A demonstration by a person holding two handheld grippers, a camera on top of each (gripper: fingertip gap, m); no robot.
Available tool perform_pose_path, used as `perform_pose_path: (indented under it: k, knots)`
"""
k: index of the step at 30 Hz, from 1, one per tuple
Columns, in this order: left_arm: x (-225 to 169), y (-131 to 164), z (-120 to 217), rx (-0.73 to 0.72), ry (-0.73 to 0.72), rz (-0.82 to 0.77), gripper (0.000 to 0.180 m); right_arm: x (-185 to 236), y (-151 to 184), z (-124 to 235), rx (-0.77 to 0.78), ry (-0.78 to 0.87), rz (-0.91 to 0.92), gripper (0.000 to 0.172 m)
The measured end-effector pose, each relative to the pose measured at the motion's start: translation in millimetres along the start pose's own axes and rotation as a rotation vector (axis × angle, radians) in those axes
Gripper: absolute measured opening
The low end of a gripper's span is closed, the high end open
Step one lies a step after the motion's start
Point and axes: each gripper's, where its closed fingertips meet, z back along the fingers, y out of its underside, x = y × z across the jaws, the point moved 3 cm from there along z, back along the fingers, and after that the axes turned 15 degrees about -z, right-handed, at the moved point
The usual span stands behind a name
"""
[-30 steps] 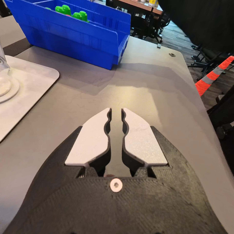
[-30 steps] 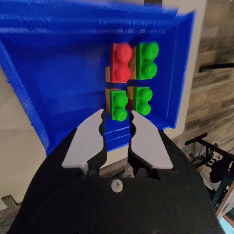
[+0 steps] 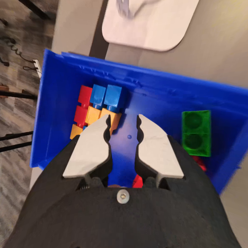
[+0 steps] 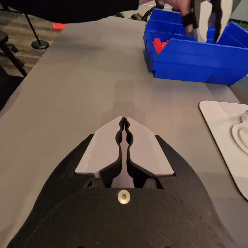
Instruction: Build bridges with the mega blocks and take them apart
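In the left wrist view, wood-patterned floor runs down the far left, then the edge of the grey table. On it sits a blue bin, seen from above. Against the bin's left inner wall lies a cluster of joined mega blocks: a red column on the left, two blue blocks at the top, orange blocks below them. The left gripper hangs over the bin with its jaws spread apart and only the bare blue floor of the bin between them; its left fingertip overlaps the orange blocks in the picture, but whether it touches them I cannot tell. Right of the gripper a green block lies with its hollow underside up, and a bit of red block shows just below it. Above the bin, a white mat lies on the table, blurred

In the right wrist view, the floor and a black stand base are at the far left, then the broad grey table top. The right gripper is low over the bare table, well apart from the bin, its fingertips closed together on nothing. Farther right, the blue bin stands at the back with red blocks showing inside, and the person's hand holds the other gripper above it. The white mat lies at the right edge
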Motion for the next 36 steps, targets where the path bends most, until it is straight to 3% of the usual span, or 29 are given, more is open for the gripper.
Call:
perform_pose_path:
  k: [8,12,15,18,22,25,30,36]
  knots:
    - [20,46,-55,0.239,0.101,-0.006,0.054,2,15,-2,0.031,-0.043,0.002,0.0]
    - [12,41,-54,0.207,0.123,0.01,0.06,2,17,-1,0.038,-0.052,0.009,0.0]
    - [-11,45,-47,0.283,0.235,0.0,0.039,2,18,1,0.041,-0.058,0.005,0.0]
    - [-28,51,-44,0.348,0.283,-0.01,0.042,2,19,0,0.047,-0.06,0.004,0.0]
    - [-27,47,-43,0.3,0.258,0.034,0.054,3,23,-2,0.07,-0.064,0.01,0.0]
    - [-32,44,-46,0.275,0.325,0.068,0.037,4,25,-3,0.08,-0.063,0.02,0.0]
    - [-23,47,-36,0.297,0.252,0.061,0.037,0,20,1,0.04,-0.052,-0.01,0.0]
    - [-25,25,12,0.25,0.04,0.021,0.037,-10,10,6,-0.045,-0.019,-0.083,0.0]
